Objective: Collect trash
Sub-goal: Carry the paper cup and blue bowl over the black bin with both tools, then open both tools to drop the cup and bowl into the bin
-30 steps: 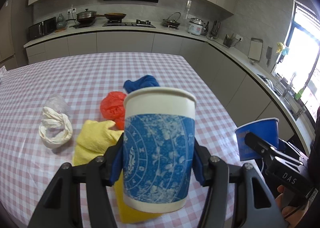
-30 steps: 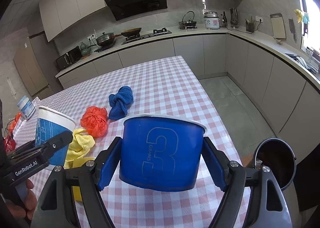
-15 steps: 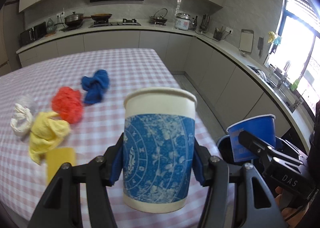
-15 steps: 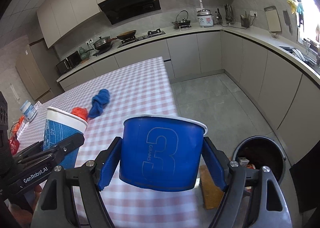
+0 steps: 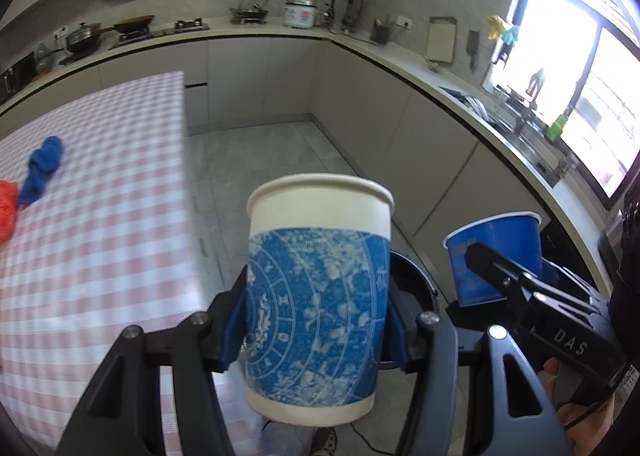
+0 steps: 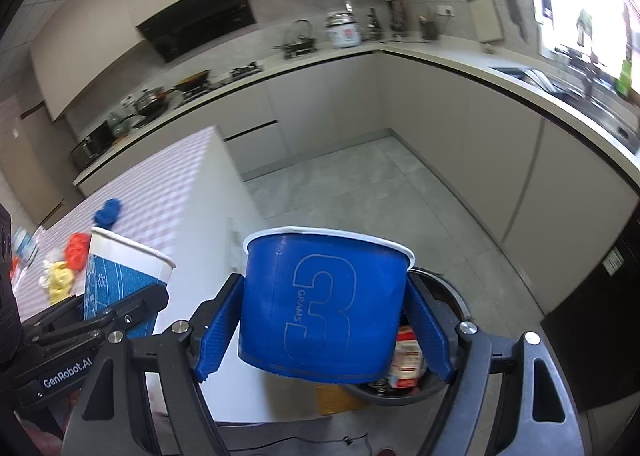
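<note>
left gripper [image 5: 316,330] clamped on a tall blue-patterned paper cup [image 5: 318,296], right gripper [image 6: 324,326] squeezing a squat blue cup [image 6: 322,304], both held upright off the desk [image 5: 100,216] edge, blue cup right above the black trash bin [image 6: 448,384], rags back on the desk

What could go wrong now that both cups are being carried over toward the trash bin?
The blue cup in the right gripper only partly overlaps the black trash bin, so an early release could drop it on the floor. The left gripper holds the white-and-blue paper cup close beside it; the two could bump at the bin.
</note>
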A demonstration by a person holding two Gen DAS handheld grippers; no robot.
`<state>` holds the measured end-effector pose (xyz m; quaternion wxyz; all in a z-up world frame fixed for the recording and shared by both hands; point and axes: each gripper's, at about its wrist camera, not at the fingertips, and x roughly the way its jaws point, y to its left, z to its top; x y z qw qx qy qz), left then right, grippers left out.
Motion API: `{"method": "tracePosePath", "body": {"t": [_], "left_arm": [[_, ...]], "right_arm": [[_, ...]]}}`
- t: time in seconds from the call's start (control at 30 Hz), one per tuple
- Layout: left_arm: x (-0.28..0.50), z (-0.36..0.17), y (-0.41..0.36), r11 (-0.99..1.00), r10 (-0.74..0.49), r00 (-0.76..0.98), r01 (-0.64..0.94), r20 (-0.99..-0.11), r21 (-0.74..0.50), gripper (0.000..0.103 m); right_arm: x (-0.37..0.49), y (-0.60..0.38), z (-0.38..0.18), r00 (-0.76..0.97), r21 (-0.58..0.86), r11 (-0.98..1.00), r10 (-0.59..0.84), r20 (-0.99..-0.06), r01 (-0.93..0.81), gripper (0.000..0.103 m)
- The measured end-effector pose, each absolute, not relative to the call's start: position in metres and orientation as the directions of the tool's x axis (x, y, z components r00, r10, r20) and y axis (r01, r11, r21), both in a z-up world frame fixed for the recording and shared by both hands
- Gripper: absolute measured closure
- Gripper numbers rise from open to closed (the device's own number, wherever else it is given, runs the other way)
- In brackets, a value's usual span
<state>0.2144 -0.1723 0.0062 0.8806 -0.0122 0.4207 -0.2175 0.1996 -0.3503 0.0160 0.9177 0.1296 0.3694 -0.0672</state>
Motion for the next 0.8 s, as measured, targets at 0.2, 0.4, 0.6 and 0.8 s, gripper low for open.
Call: {"method": "tracePosePath", "body": {"t": [0.2, 0.4, 0.6, 0.8], "left_arm": [[0.217, -0.022, -0.227, 0.889, -0.403, 0.492, 0.409, -0.772, -0.204, 0.044], [0.228, -0.059, -0.263, 0.888, -0.380, 0.431, 0.418, -0.818, -0.192, 0.044], [0.242, -0.091, -0.288, 0.896, -0.335, 0.397, 0.415, -0.854, -0.159, 0.044], [0.255, -0.120, -0.301, 0.909, -0.301, 0.365, 0.389, -0.881, -0.150, 0.039]], "right_arm": [[0.192, -0.406, -0.012, 0.683, 0.182, 0.941, -0.067, -0.728, 0.286, 0.023], [0.195, -0.448, -0.052, 0.635, 0.187, 0.925, -0.070, -0.770, 0.330, 0.023], [0.219, -0.468, -0.096, 0.590, 0.196, 0.924, -0.039, -0.806, 0.329, 0.023], [0.247, -0.477, -0.139, 0.548, 0.216, 0.928, 0.014, -0.836, 0.305, 0.022]]}}
